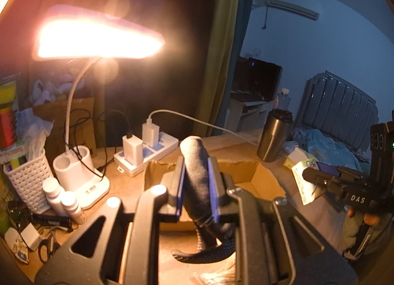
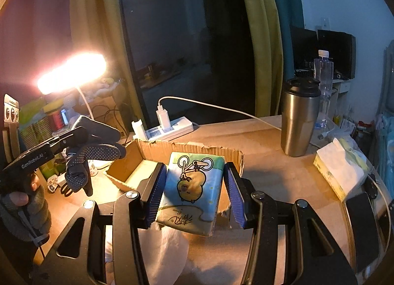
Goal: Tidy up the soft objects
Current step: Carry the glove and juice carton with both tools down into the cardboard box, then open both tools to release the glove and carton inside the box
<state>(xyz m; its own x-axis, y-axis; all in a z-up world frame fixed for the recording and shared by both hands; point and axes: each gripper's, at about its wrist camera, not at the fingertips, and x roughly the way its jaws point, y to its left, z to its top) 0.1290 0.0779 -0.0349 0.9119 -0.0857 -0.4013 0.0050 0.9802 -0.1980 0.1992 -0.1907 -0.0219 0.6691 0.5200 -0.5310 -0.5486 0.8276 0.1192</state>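
My left gripper [image 1: 196,181] is shut on a dark dotted glove [image 1: 198,186] and holds it above the near side of an open cardboard box [image 1: 261,176]. The glove also shows in the right wrist view [image 2: 93,152], hanging left of the box [image 2: 152,149]. My right gripper [image 2: 194,193] is shut on a soft tissue pack [image 2: 193,191] with a cartoon print, held over the box's near edge. The right gripper also shows in the left wrist view [image 1: 320,179], at the right with the pack [image 1: 303,176].
A lit desk lamp [image 1: 96,38], a white basket [image 1: 27,176], small bottles [image 1: 61,198] and a power strip [image 1: 147,152] stand left and behind the box. A steel tumbler [image 2: 299,117] and another tissue pack [image 2: 339,169] are on the right. White tissue [image 2: 162,255] lies under my right gripper.
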